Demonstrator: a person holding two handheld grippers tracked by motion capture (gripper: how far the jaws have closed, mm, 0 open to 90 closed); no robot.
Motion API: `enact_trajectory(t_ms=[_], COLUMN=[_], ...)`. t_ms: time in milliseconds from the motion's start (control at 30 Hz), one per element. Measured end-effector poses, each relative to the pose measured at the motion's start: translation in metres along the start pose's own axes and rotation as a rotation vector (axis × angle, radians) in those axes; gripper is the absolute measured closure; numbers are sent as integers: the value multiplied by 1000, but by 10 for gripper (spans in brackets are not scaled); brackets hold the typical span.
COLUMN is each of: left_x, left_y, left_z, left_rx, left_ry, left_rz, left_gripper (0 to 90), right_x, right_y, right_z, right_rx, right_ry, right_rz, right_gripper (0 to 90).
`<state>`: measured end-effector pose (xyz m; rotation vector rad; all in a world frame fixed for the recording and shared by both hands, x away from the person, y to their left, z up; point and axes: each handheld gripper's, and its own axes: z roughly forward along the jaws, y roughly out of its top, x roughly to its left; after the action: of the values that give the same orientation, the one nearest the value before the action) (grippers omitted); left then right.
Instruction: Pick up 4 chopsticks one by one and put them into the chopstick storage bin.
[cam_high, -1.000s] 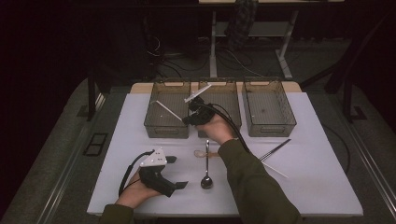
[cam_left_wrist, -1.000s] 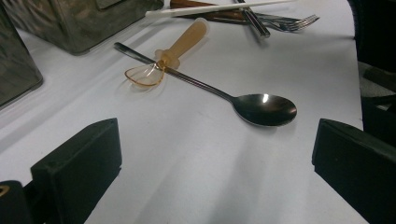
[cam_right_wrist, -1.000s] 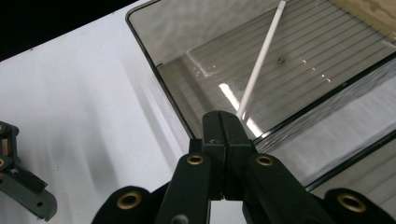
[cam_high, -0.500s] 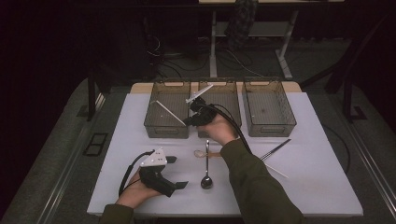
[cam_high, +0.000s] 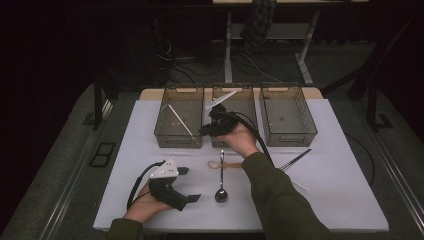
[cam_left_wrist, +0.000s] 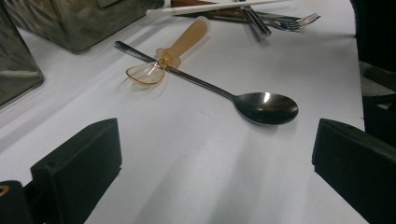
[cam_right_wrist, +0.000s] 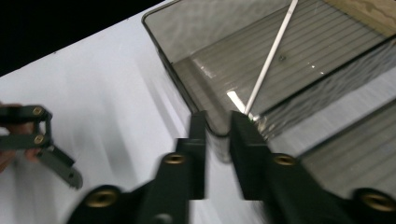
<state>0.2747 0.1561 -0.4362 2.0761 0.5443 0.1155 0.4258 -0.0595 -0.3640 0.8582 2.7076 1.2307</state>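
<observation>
Your left gripper rests low on the white counter, near its front left edge, with its jaws wide apart and nothing between them. In the left gripper view they frame bare counter, and the metal spoon lies just beyond, its handle crossing an amber plastic spoon.

Behind, three clear bins stand in a row. The left bin holds one white stick lying on a slant. Your right gripper is at the front of the middle bin, where a second white stick leans over the rim — apart from the jaws, as far as the high view tells. Those jaws have just been opening; in the right gripper view a narrow gap stands between them and nothing is in it. That view looks down on the left bin's corner and its stick.

The right bin stands next in line. On the counter in front of it lies a dark-handled piece of cutlery on a slant — a fork shows there in the left gripper view.
</observation>
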Motion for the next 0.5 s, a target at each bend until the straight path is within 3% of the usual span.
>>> enact_trajectory(t_ms=[267,500], left_x=[1,2], left_y=[0,0], left_z=[0,0], left_rx=[-7,-1], left_ry=[5,9], left_rz=[-8,-16], left_gripper=[0,0], right_x=[-3,-8], right_y=[-20,-38], right_z=[-25,-46], right_rx=[-25,-69], right_ry=[-17,-6], right_rz=[-6,-10], right_gripper=[475,420])
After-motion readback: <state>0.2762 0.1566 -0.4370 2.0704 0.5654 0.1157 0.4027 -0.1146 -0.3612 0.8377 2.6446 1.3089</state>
